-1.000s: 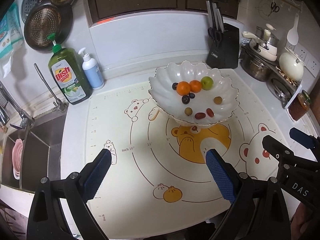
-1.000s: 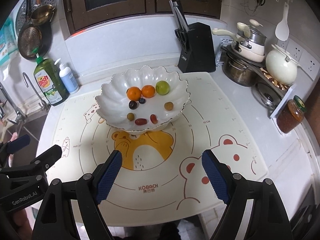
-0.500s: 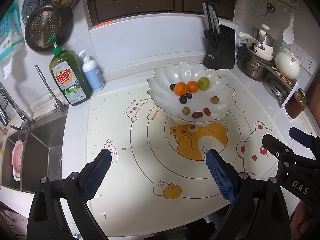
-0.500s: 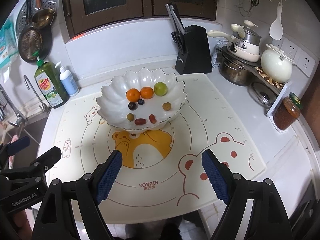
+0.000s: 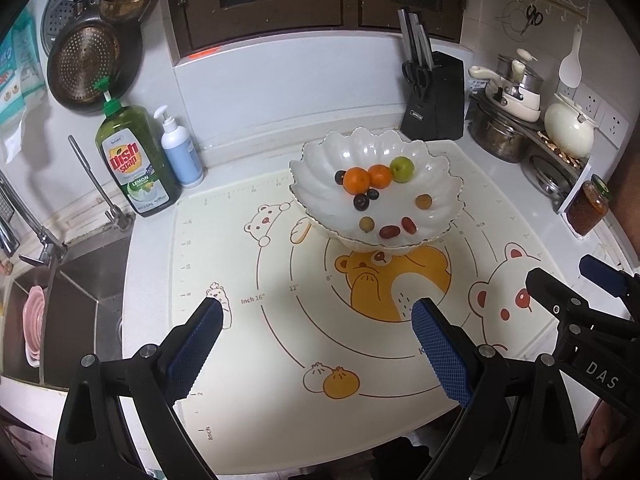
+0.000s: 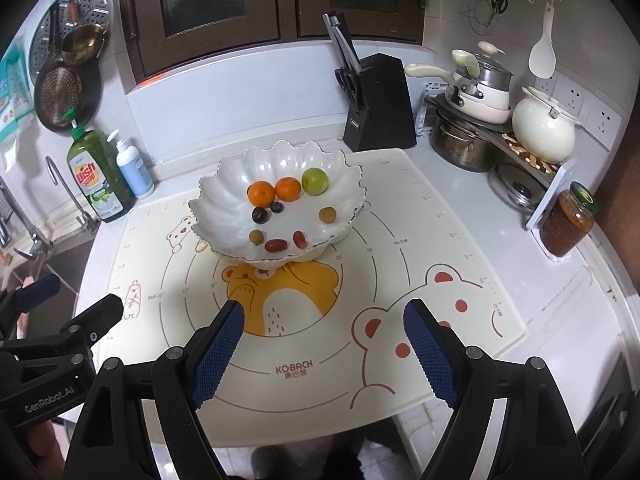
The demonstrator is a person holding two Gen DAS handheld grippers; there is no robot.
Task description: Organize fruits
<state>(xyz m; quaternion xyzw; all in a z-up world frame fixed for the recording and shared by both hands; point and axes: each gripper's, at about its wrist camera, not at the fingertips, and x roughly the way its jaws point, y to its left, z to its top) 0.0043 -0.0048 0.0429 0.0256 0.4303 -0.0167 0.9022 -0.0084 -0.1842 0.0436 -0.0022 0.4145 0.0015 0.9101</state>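
We hold our left gripper [image 5: 316,314] and our right gripper [image 6: 320,314] low over the near edge of the counter, side by side, both tilted down toward the printed mat [image 6: 420,208]. On each the blue pads stand wide apart with nothing between them; neither touches anything.

Outward from the fingers lies bare mat with its bear drawings, and beyond that, straight ahead and farther up the counter, sits the scalloped white bowl [image 6: 224,196]. All the fruit we can see is already in it: two oranges [image 6: 261,194] touching each other at the back, a green fruit [image 6: 315,179] just beside them on the right, two dark plums [image 6: 260,215] in the middle, and a few small brownish and reddish pieces [image 6: 276,245] toward the near rim. No fruit lies loose on the mat.

The bowl is well apart from both grippers. In the right wrist view it sits a little left of our centre line; in the left wrist view it sits right of centre. So it lies between the two hands, and we judge neither clearly nearer. The round fruits have no long axis to align with; the reddish oval pieces lie roughly crosswise to us, so we judge a grip across their short side needs little wrist turn.

The knife block [image 6: 378,104] stands behind the bowl, clear of any reach to it.
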